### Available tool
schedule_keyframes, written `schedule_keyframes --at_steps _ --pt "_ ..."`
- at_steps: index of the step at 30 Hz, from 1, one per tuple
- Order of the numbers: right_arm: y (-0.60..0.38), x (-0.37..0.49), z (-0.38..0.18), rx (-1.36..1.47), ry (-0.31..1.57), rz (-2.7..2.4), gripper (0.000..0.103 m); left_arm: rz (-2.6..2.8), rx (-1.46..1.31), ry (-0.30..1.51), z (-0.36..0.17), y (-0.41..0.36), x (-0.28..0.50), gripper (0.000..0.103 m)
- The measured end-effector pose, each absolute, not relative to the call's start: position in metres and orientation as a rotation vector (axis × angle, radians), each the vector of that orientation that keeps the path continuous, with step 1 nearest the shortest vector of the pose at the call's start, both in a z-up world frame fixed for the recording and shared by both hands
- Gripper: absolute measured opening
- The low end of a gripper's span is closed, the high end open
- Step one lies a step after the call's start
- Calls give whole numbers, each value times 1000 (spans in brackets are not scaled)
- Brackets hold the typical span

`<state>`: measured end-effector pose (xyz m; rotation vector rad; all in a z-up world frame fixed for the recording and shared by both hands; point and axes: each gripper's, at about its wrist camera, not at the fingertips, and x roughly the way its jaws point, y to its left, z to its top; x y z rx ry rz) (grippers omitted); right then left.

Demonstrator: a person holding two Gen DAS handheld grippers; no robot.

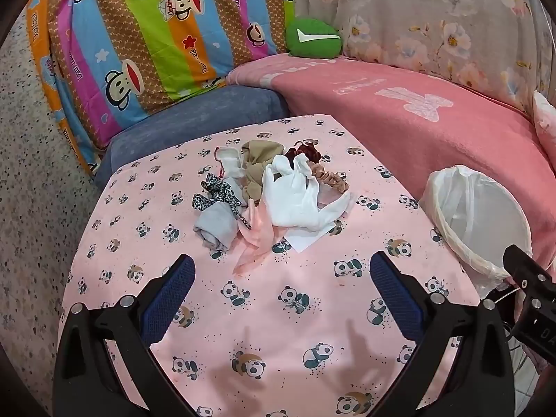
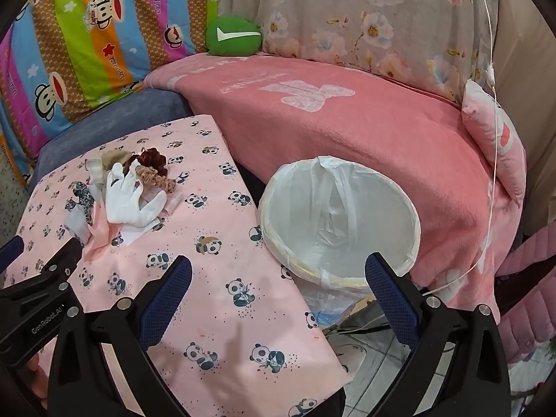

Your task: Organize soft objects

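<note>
Left gripper point(image 1: 283, 278) nearest the lens, jaws spread wide, nothing between them, angled down over the panda-print cloth point(image 1: 264, 330). Blue pads face each other across bare cloth. Right gripper point(image 2: 278, 278) likewise wide apart and holding nothing; one finger hangs over the cloth, the other over the rim of the bin point(image 2: 340, 279). In the right wrist view the left gripper's body shows at the left edge.

Bin sits just beside the cloth's right edge, lined with a white plastic bag point(image 2: 333, 208); inside looks empty apart from the liner.

Further in, near the middle of the cloth, the pile of soft things: a pink ribbon point(image 1: 257, 243) closest, a folded grey cloth point(image 1: 215, 226) to its left, a white slip of paper point(image 1: 305, 241) to its right. A leopard-print strip point(image 1: 217, 191) lies across the grey cloth. White gloves point(image 1: 295, 198) lie on top of the heap, touching a tan fabric bundle point(image 1: 255, 163) behind. A beige scrunchie point(image 1: 330, 177) and a dark red scrunchie point(image 1: 307, 151) sit at the far right of the pile. A small white piece with red trim point(image 1: 231, 160) at the far left.

Beyond: blue cushion point(image 1: 194, 128), pink blanket point(image 1: 417, 132), striped monkey-print quilt point(image 1: 156, 34), green pouch point(image 1: 312, 38), floral sheet point(image 1: 434, 17).
</note>
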<state>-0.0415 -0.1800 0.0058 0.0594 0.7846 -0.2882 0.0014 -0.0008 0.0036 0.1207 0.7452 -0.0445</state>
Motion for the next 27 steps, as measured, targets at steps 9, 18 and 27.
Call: schedule_keyframes --at_steps 9,18,27 --pt "-181 -38 5 63 787 -290 98 -42 122 745 5 -1 2 96" --pt "-181 -39 5 63 786 -290 98 -40 115 754 4 1 4 96" --pt "-182 -39 5 64 785 -291 98 -56 121 738 4 -2 0 96"
